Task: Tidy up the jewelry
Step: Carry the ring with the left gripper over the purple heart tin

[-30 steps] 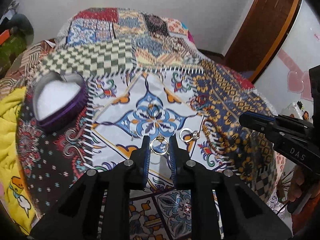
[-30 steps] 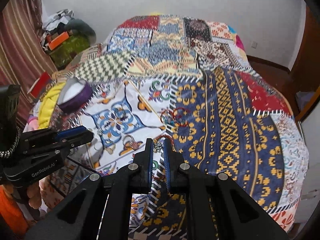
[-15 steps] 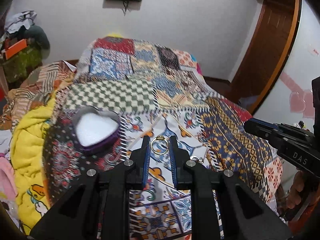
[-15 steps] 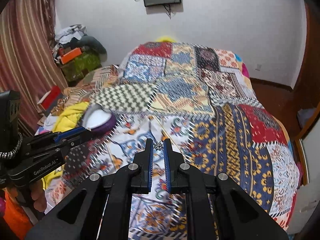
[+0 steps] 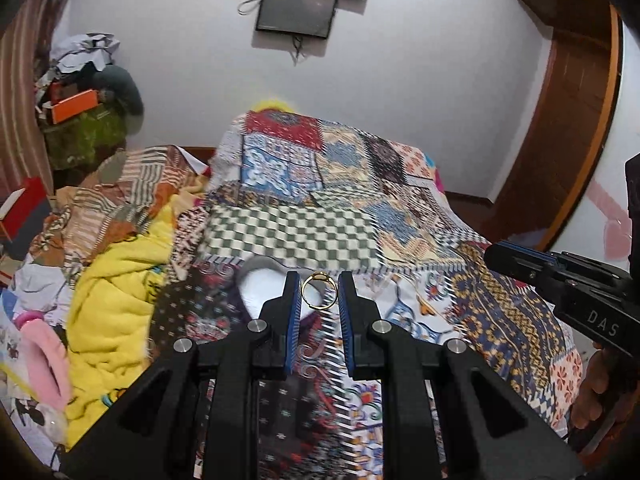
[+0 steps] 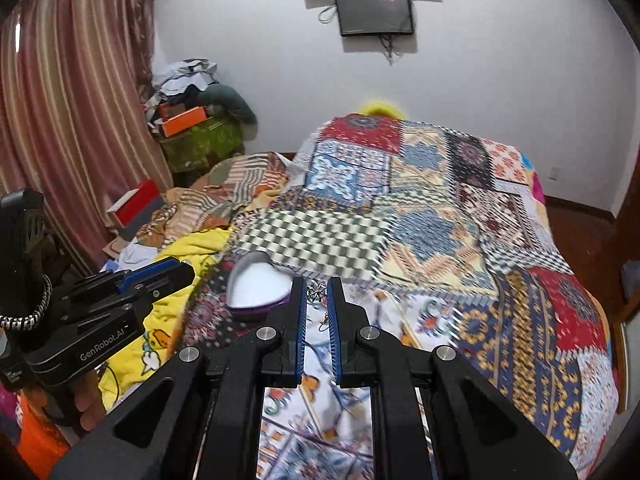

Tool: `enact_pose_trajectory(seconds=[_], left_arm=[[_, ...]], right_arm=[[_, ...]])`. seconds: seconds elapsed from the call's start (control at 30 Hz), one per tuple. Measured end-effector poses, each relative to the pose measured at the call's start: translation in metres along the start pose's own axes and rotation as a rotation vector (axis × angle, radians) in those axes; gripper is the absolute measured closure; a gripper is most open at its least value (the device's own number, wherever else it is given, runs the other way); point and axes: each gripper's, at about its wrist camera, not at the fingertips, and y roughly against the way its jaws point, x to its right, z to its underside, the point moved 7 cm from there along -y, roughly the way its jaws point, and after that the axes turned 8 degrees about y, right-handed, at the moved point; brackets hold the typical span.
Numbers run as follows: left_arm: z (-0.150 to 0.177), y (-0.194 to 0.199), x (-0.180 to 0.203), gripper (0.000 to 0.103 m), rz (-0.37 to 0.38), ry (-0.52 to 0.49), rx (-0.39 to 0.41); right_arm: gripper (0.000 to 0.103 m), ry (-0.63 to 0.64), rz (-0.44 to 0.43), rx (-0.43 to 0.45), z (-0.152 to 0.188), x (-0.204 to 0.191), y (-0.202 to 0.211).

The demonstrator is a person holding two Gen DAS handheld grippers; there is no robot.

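My left gripper (image 5: 319, 294) is shut on a gold ring (image 5: 318, 293) and holds it up above the patchwork bedspread (image 5: 304, 236). A purple heart-shaped box (image 5: 260, 290) with a white lining lies open on the bed, just behind and left of the ring. My right gripper (image 6: 317, 292) is shut on a small silver flower-shaped piece of jewelry (image 6: 316, 292) with a thin part hanging below it. The heart box also shows in the right wrist view (image 6: 258, 288), just left of that gripper. Each gripper shows in the other's view, the right one (image 5: 560, 292) and the left one (image 6: 120, 296).
A yellow blanket (image 5: 116, 304) and crumpled clothes lie at the bed's left side. A cluttered stand with an orange box (image 6: 184, 120) and a curtain (image 6: 72, 120) are at the left. A screen (image 6: 374, 10) hangs on the far wall. A wooden door (image 5: 560, 128) is at the right.
Both grippers have lifted from the bedspread with their jewelry and tilted up, so the room now shows. The heart box now lies close behind both grippers.
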Motion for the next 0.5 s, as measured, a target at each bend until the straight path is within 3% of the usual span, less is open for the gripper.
enact_pose_trajectory(seconds=[0.27,0.5], left_arm=[[-0.012,-0.011,-0.031,0.086,-0.043,0.028,0.015],[-0.009,-0.037,-0.048,0.086,-0.055,0.049,-0.022]], right_arm=[[0.094,0.025,-0.061,-0.003,-0.015,-0.025,-0.035],[0.094,0.012,-0.097,-0.042,-0.018,-0.035,-0.068]])
